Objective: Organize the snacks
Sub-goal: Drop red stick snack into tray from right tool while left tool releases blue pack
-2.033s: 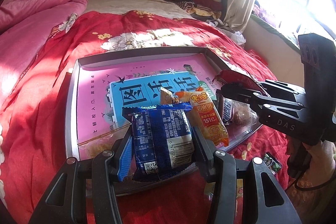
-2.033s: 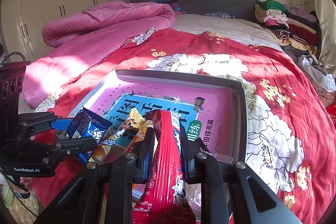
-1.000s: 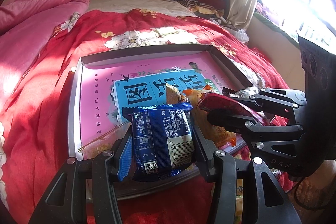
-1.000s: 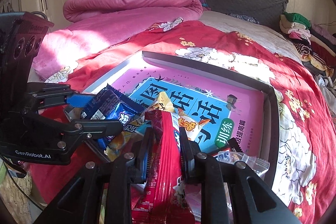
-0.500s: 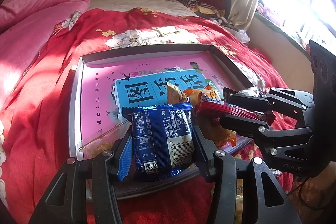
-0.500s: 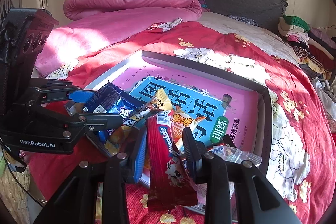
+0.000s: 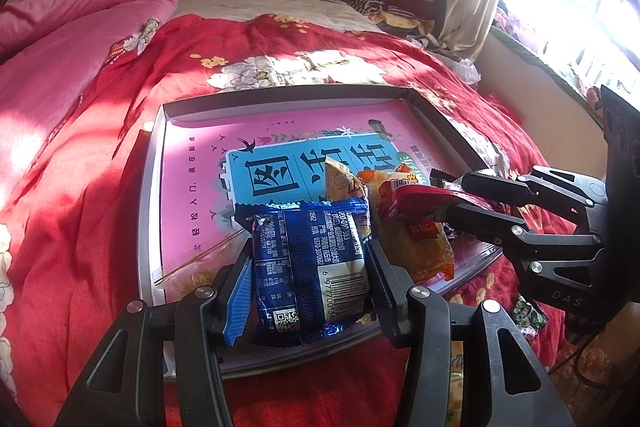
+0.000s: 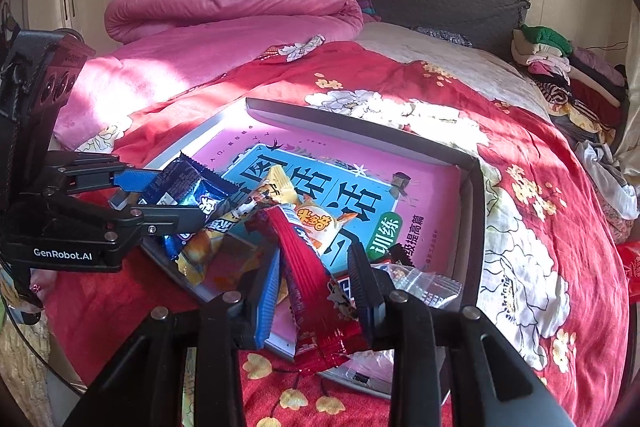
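Left gripper (image 7: 310, 267) pinching a blue crinkly foil packet (image 7: 312, 259), held over the near edge of the grey tray (image 7: 280, 99). Right gripper (image 8: 316, 279) spread slightly, red glossy wrapper (image 8: 316, 283) lying loose between the fingers, long axis running along them and tilted, far end up over the tray's near corner. Seemingly just let go there. Beside it, orange (image 8: 316, 225) and yellow (image 8: 256, 203) crinkly packets piled on the smooth pink book cover (image 8: 424, 195).
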A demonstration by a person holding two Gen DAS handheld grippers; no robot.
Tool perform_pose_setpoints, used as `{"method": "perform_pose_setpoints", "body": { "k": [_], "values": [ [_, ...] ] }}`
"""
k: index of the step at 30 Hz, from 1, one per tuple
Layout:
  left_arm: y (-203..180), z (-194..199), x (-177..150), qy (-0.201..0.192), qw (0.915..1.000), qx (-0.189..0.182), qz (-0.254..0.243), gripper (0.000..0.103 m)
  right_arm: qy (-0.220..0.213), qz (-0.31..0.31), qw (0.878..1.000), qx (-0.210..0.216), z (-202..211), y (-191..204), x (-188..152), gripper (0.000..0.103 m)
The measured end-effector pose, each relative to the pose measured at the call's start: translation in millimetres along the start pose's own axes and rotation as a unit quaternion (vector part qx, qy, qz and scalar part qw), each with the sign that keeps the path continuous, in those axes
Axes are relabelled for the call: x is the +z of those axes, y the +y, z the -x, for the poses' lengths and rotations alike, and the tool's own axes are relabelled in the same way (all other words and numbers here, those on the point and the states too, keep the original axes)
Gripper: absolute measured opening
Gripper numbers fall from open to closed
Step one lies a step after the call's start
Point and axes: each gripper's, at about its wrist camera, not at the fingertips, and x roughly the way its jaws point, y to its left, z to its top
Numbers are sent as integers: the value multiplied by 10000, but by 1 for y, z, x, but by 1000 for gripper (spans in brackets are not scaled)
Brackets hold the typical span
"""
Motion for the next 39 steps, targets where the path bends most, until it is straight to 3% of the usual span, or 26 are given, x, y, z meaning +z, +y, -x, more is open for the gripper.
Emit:
{"method": "perform_pose_setpoints", "body": {
  "k": [16,39],
  "values": [
    [-1,8,3,-113,9999,-20,11,60,-23,-188,9996,-204,4,-9,0,44],
    [-7,27,6,-383,9993,-1,-27,68,-281,-368,9983,-346,25,-16,1,49]
  ]
}}
